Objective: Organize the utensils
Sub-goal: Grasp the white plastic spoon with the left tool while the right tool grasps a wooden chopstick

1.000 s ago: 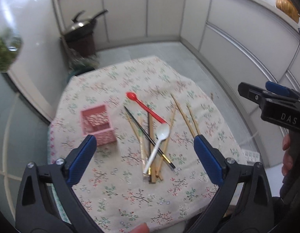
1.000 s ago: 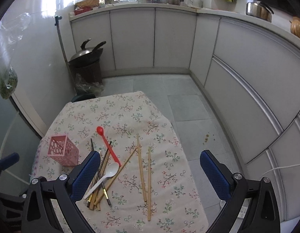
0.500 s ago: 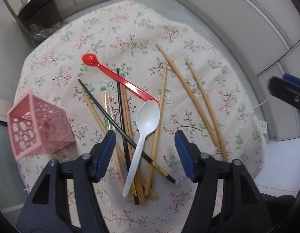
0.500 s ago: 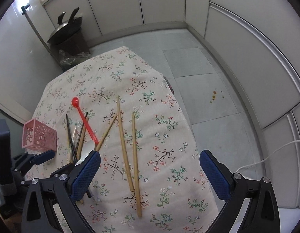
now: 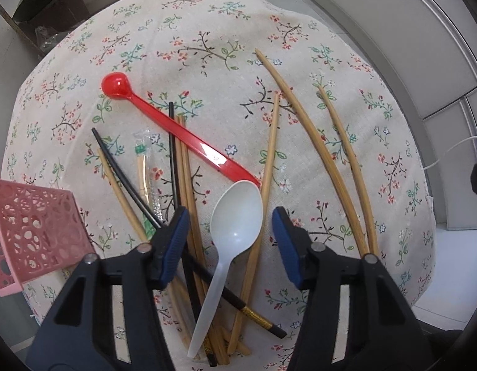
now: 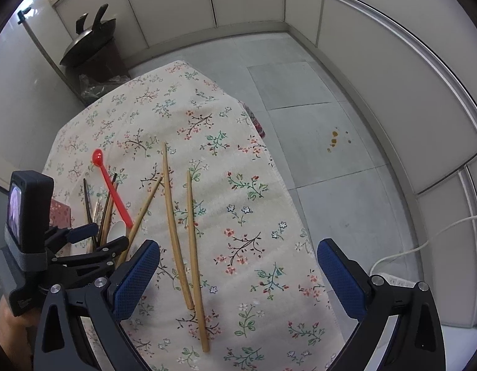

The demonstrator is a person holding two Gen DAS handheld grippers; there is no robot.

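A white plastic spoon (image 5: 238, 216) lies on a pile of bamboo and black chopsticks (image 5: 182, 167) on the floral tablecloth (image 5: 207, 46). My left gripper (image 5: 230, 244) points down over the spoon's bowl. Its jaws are closing with the bowl between them, and the blue pads (image 5: 176, 238) stand clear of it. A red spoon (image 5: 176, 133) lies across the pile. A pink openwork basket (image 5: 31, 228) stands at the left. My right gripper (image 6: 238, 278) is wide open above the cloth near two long bamboo chopsticks (image 6: 179, 238), holding nothing. The left gripper (image 6: 99, 238) shows at its left.
A sleeve-wrapped chopstick pair (image 5: 145, 173) lies in the pile. The table's right edge (image 6: 287, 191) drops to a tiled floor. A wok on a dark stand (image 6: 90, 46) sits behind the table. A white cable and power strip (image 6: 423, 244) lie on the floor at the right.
Both grippers have come down toward the table and tilted more steeply. The left jaws have narrowed from wide apart to either side of the white spoon's bowl. The right jaws stay wide.
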